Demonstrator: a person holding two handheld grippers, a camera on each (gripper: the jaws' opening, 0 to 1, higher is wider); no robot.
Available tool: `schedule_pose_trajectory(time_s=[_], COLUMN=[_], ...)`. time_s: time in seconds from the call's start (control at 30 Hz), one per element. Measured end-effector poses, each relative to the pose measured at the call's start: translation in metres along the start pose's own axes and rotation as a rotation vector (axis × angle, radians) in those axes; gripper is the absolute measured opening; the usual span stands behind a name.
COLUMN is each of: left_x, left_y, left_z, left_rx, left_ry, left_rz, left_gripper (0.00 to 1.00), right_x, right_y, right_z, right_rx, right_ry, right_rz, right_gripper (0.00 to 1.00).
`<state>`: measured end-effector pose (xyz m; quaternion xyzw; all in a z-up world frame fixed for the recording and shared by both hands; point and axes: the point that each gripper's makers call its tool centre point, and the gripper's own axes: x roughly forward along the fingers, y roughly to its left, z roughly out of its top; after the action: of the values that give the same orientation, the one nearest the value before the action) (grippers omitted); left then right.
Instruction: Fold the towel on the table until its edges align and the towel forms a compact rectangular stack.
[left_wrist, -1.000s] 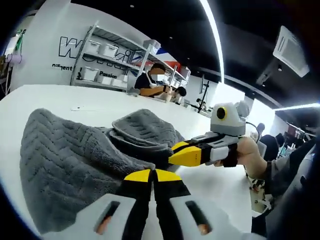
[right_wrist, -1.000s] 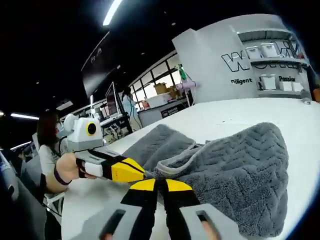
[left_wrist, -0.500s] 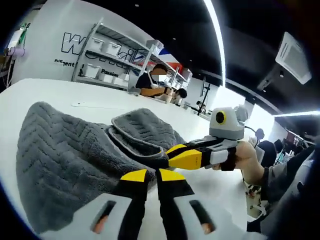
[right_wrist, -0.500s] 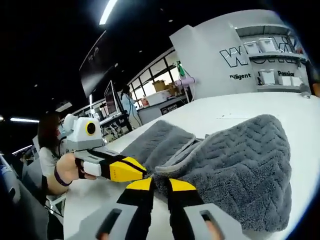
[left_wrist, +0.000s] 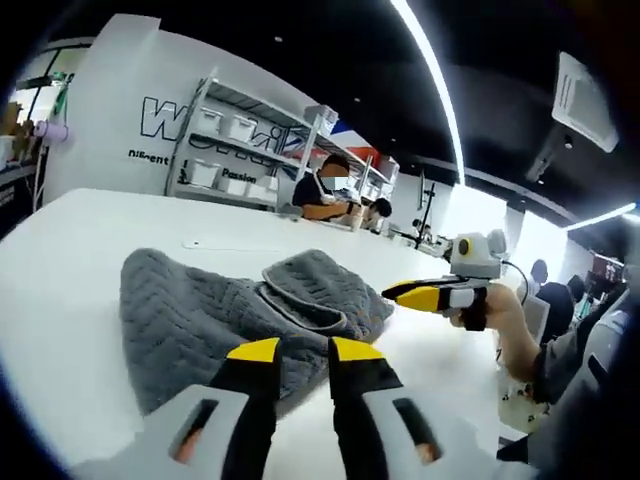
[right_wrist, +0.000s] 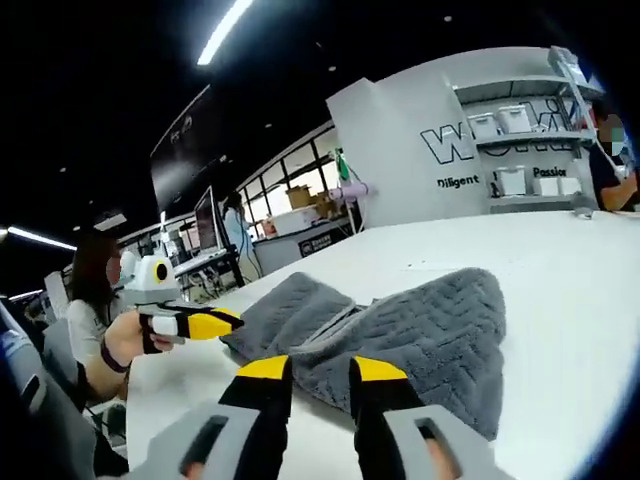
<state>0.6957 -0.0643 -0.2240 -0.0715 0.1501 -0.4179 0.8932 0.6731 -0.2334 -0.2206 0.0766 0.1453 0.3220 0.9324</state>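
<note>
Grey chevron-textured towel (left_wrist: 240, 315), loosely folded, rumpled

- A long ceiling light strip (left_wrist: 432, 75) runs from the top centre toward the right of the left gripper view, blown out to plain white.
- In the right gripper view, a similar strip (right_wrist: 228, 28) glows at upper left against a very dark ceiling.
- The white surface (left_wrist: 80, 250) is bright and evenly lit, with only soft shadows.
- Straight lines bow near the edges of both views.
- The far background is slightly soft.
</note>
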Motion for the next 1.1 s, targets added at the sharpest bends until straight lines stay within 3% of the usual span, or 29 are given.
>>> schedule_pose_trajectory(time_s=[0.23, 0.33, 0.4, 0.57, 0.63, 1.1], left_x=[-0.043, -0.057, -0.067, -0.087, -0.093, -0.125], left_y=[0.020, 0.030, 0.037, 0.047, 0.048, 0.036], left_z=[0.018, 0.020, 0.018, 0.014, 0.007, -0.020], left_rx=[0.056, 0.082, 0.119, 0.119, 0.132, 0.075], left_ry=[-0.063, -0.061, -0.039, -0.035, -0.008, 0.029], left_rz=[0.066, 0.104, 0.134, 0.188, 0.205, 0.164], left_gripper=[0.33, 0.39, 0.43, 0.58, 0.65, 0.85], right_x=[-0.028, -0.043, -0.054, -0.078, -0.085, -0.133], right_y=[-0.013, -0.019, -0.025, -0.038, -0.042, -0.058], right_z=[-0.002, -0.004, -0.003, -0.007, -0.011, -0.033], right_rx=[-0.135, -0.130, -0.147, -0.169, -0.167, -0.127], right_ry=[0.043, 0.058, 0.061, 0.082, 0.089, 0.118], right_rz=[-0.076, -0.098, -0.129, -0.177, -0.191, -0.269], right_gripper=[0.37, 0.43, 0.46, 0.55, 0.58, 0.77])
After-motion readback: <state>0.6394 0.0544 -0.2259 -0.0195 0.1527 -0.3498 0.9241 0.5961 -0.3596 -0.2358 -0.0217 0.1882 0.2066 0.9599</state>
